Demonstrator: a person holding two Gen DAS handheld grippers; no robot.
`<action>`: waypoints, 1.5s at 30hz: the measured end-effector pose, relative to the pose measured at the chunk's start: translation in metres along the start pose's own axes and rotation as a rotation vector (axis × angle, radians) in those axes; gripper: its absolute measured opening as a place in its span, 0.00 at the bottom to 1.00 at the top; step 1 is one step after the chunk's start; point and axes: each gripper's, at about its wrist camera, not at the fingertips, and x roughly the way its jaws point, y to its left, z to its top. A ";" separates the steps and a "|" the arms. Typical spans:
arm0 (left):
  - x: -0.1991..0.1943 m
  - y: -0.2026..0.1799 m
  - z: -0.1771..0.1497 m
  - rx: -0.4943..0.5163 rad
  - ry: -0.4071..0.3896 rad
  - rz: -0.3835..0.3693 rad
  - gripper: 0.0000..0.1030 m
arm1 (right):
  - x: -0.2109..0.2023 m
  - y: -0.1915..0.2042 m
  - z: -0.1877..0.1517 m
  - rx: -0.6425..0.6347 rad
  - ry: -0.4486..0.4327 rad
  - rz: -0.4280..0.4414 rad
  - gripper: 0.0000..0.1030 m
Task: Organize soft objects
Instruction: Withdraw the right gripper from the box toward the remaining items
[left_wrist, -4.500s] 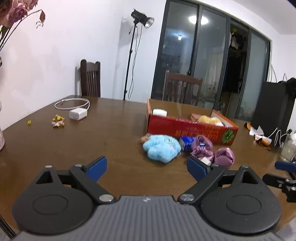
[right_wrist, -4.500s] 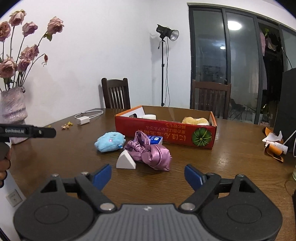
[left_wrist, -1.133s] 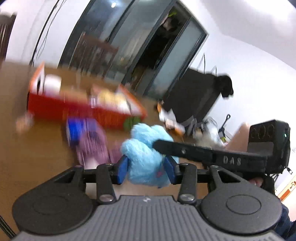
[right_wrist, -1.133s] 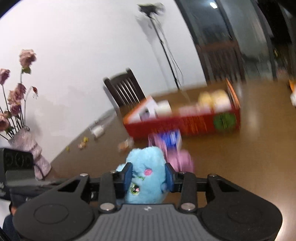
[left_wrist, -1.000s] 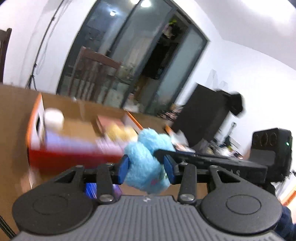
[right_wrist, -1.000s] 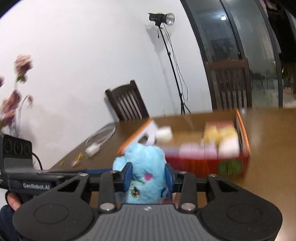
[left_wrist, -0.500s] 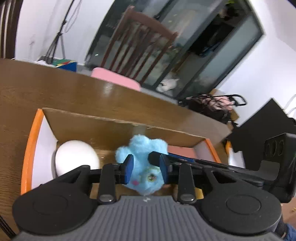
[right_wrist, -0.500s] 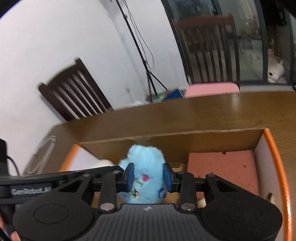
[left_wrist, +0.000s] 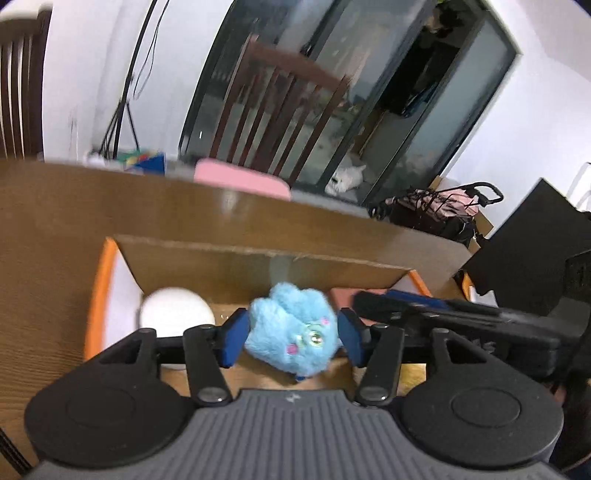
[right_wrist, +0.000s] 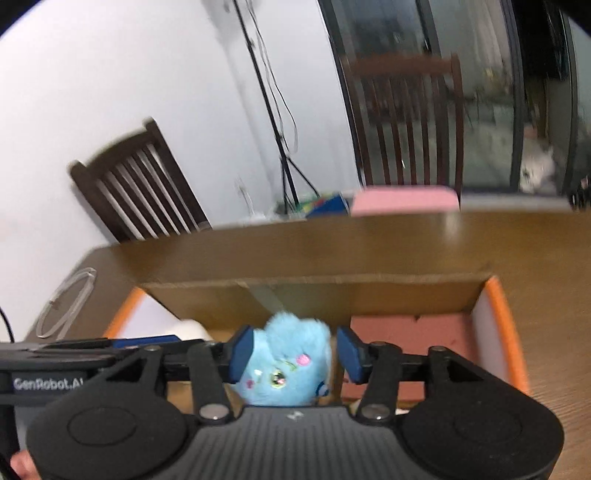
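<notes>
A fluffy blue plush toy (left_wrist: 293, 328) sits between the blue pads of my left gripper (left_wrist: 291, 338), over the open cardboard box (left_wrist: 258, 258). The pads stand slightly apart from its sides. It also shows in the right wrist view (right_wrist: 284, 365), between the pads of my right gripper (right_wrist: 293, 354), with small gaps on both sides. Both grippers hover side by side above the box, jaws part open. The box has orange rims (right_wrist: 506, 332), and its floor is mostly hidden by the grippers.
A white round soft object (left_wrist: 175, 314) lies in the box's left end. A reddish flat item (right_wrist: 406, 332) lies in the right end. Wooden chairs (left_wrist: 280, 114) stand behind the brown table (left_wrist: 48, 221). A white cable coil (right_wrist: 66, 302) lies at the left.
Both grippers' jaws have widened around the blue plush, which was squeezed before. The grippers have moved slightly over the box, and the plush sits lower in it.
</notes>
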 end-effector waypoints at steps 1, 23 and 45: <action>-0.015 -0.005 -0.001 0.012 -0.023 0.002 0.56 | -0.014 0.001 0.001 -0.012 -0.019 -0.001 0.54; -0.248 -0.099 -0.223 0.245 -0.380 0.290 1.00 | -0.301 0.012 -0.163 -0.398 -0.367 -0.116 0.85; -0.249 -0.067 -0.310 0.178 -0.328 0.364 1.00 | -0.298 -0.005 -0.321 -0.234 -0.268 -0.068 0.92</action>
